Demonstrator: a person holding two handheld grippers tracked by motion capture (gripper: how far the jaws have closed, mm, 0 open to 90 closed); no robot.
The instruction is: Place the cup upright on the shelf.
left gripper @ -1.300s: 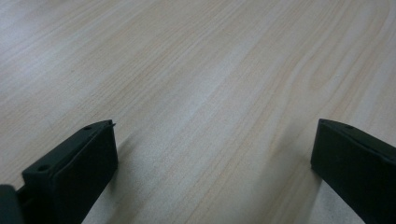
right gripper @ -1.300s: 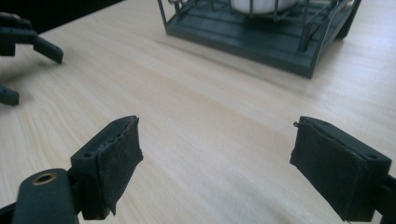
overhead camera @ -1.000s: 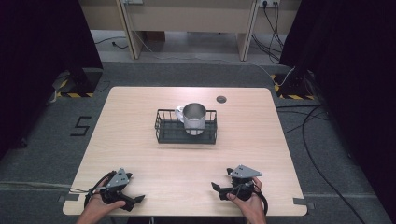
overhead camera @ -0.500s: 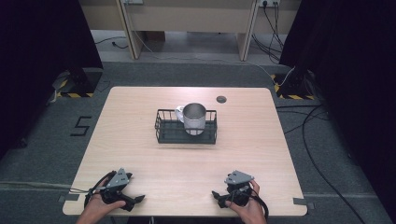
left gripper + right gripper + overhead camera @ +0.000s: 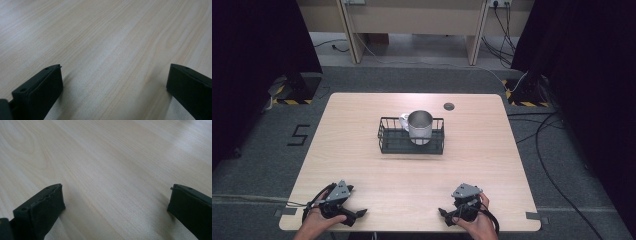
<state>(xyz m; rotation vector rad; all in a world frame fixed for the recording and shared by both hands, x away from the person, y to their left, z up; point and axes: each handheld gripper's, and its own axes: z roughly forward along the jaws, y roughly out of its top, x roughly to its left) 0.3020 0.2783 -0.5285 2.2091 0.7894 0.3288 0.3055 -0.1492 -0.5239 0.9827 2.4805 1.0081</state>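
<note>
A metal mug [image 5: 419, 126] stands upright in a black wire basket [image 5: 387, 142] at the middle of the wooden table [image 5: 362, 165]. Both grippers rest low over the near edge, far from the basket. My left gripper [image 5: 354, 216] is held in a hand at the near left, open, with bare wood between its jaws [image 5: 115, 67]. At the near right my right gripper [image 5: 443, 214] is open too. Its jaws have just been opening, and nothing but tabletop lies between them [image 5: 116, 187].
A small round grommet [image 5: 448, 106] sits in the tabletop behind the basket. Bare wood stretches between the basket and the grippers. Cables [image 5: 557, 150] trail over the grey floor to the right, and dark curtains hang on both sides.
My right gripper has shifted slightly toward the near edge and to the left. The left gripper, the mug and the basket have not moved.
</note>
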